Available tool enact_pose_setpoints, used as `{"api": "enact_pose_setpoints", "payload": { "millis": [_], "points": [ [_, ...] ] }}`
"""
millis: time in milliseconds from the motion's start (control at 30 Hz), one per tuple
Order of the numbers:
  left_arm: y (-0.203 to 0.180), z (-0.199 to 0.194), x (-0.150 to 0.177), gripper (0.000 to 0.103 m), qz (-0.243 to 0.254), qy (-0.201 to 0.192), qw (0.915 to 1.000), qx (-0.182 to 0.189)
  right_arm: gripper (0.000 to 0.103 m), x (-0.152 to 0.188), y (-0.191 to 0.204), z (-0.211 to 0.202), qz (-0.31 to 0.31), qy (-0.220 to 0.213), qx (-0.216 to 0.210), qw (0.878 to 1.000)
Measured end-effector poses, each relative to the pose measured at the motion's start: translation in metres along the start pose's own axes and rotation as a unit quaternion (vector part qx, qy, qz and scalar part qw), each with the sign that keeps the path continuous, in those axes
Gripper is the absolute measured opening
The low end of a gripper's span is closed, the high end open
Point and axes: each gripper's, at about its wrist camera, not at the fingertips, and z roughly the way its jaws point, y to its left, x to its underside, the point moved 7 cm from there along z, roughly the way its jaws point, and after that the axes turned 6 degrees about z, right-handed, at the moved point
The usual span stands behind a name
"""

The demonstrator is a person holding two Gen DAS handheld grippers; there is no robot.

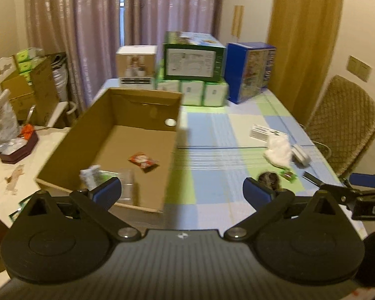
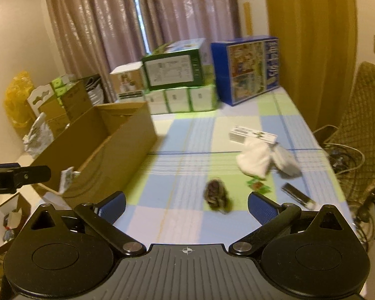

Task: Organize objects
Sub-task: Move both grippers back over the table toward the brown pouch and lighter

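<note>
An open cardboard box [image 1: 70, 135] [image 2: 127, 137] stands on the left of the checked table. Inside lie a red snack packet [image 1: 143, 161], a clear plastic cup [image 1: 126, 185] and a white crumpled wrapper [image 1: 90, 175]. On the cloth to the right lie a dark furry lump [image 2: 216, 195] [image 1: 268, 178], a small green packet [image 2: 258, 185] [image 1: 288, 175], a white cloth [image 2: 255, 158] [image 1: 278, 148], a flat white carton [image 2: 252, 135] and a dark bar [image 2: 297, 195]. My left gripper [image 1: 182, 191] is open over the box's near right corner. My right gripper [image 2: 186, 203] is open, just short of the furry lump.
Stacked product boxes, green [image 2: 173, 71] and blue [image 2: 247, 68], line the table's far end before curtains. A woven chair [image 2: 357, 130] with cables stands right of the table. Cartons and bags [image 1: 32, 85] crowd the left side.
</note>
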Motion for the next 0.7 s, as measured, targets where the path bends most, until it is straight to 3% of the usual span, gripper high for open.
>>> {"api": "enact_pose_setpoints", "payload": {
  "millis": [400,700],
  "points": [
    [-0.081,0.027,0.012,0.101,0.056,0.014,0.9968,0.055,0.101,0.016,-0.102,-0.031,0.047,-0.020,0.093,0.994],
    [-0.121,0.049,0.014,0.101,0.079,0.032,0.9935,0.076,0.101,0.019,-0.139,-0.034,0.065,-0.020,0.110,0.992]
  ]
}}
